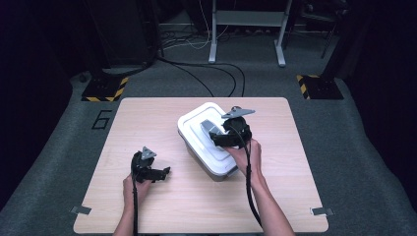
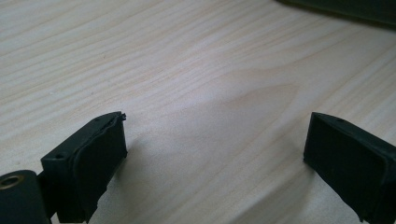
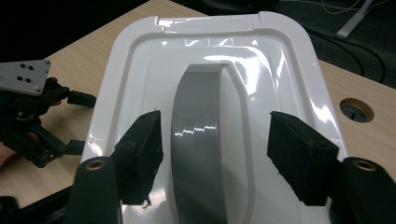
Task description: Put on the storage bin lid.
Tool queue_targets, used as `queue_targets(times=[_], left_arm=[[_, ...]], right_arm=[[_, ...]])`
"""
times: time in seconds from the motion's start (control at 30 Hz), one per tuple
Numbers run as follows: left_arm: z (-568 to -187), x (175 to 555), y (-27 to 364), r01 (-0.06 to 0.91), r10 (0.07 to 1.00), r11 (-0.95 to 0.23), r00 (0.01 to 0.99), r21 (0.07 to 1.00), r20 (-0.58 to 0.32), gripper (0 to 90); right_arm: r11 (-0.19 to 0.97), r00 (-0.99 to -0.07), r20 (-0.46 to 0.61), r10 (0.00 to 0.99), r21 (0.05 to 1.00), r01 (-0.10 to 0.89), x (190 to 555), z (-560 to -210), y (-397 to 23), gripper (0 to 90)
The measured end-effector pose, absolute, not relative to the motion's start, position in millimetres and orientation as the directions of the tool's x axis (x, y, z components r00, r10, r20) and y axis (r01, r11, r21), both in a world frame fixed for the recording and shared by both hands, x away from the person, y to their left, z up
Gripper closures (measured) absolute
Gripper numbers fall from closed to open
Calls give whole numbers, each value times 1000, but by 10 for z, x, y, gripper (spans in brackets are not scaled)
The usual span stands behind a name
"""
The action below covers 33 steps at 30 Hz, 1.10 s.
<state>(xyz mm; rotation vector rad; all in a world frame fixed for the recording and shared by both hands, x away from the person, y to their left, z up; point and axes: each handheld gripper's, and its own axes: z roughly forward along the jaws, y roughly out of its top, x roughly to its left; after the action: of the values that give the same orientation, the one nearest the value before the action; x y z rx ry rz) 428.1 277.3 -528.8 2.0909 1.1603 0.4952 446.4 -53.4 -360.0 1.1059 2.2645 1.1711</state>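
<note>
Right tool (image 3: 215,154): jaws apart, straddling grey handle (image 3: 198,140) of white lid (image 3: 289,70), unpressed; closing off-centre risks slipping. Left tool (image 2: 215,158), 8 o'clock: open, empty.

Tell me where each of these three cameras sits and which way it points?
High view: above the person's side, looking forward and down on the pale wooden table; both forearms and tools show.
Left gripper view: rides the left tool, facing bare tabletop between its open black jaws.
Right gripper view: rides the right tool, looking along the white plastic lidded box with its grey handle between its parted jaws.
Shared: high and right gripper views both show the box and the left tool.
</note>
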Motion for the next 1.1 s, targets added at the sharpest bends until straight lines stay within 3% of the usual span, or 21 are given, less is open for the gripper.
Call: queue_targets(times=[0.4,1.1], left_arm=[[-5284,4282,2778,587,846,-376,533,717,7,55],[-5284,4283,2777,587,846,-376,533,717,6,55]], right_arm=[[306,-590,65,805,806,506,4436,-3535,-919,24],[228,-459,68,886,798,558,4311,-3739,-1821,0]])
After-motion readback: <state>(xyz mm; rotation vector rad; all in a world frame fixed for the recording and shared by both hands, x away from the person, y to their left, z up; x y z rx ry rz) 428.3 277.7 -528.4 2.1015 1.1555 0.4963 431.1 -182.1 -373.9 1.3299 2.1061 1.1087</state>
